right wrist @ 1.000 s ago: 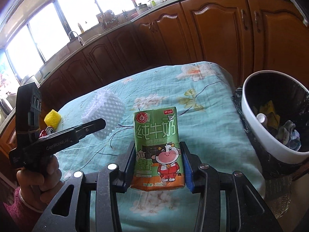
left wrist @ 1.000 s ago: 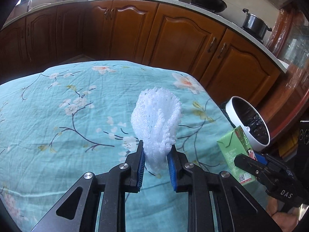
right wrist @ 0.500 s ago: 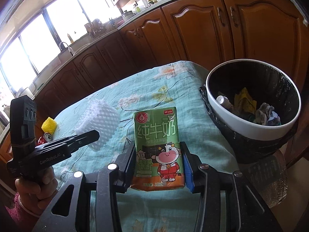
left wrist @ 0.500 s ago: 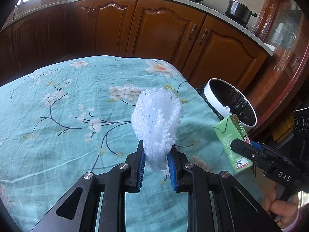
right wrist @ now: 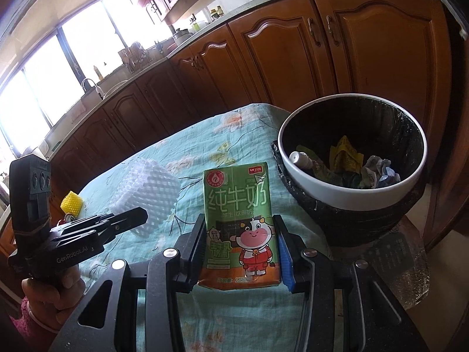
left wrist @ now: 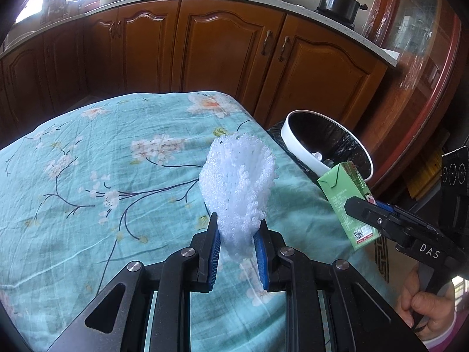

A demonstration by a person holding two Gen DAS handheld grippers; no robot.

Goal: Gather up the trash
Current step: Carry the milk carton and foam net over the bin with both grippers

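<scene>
A desk draped in a teal cloth with a blossom print stands in a kitchen of brown wooden cabinets under a pale countertop, bright windows beyond. The left gripper pinches a white foam net above the cloth. The right gripper clamps an upright green milk carton near the white-rimmed trash bin just off the desk's edge, already holding scraps. A yellow foam net lies on the far side of the desk
</scene>
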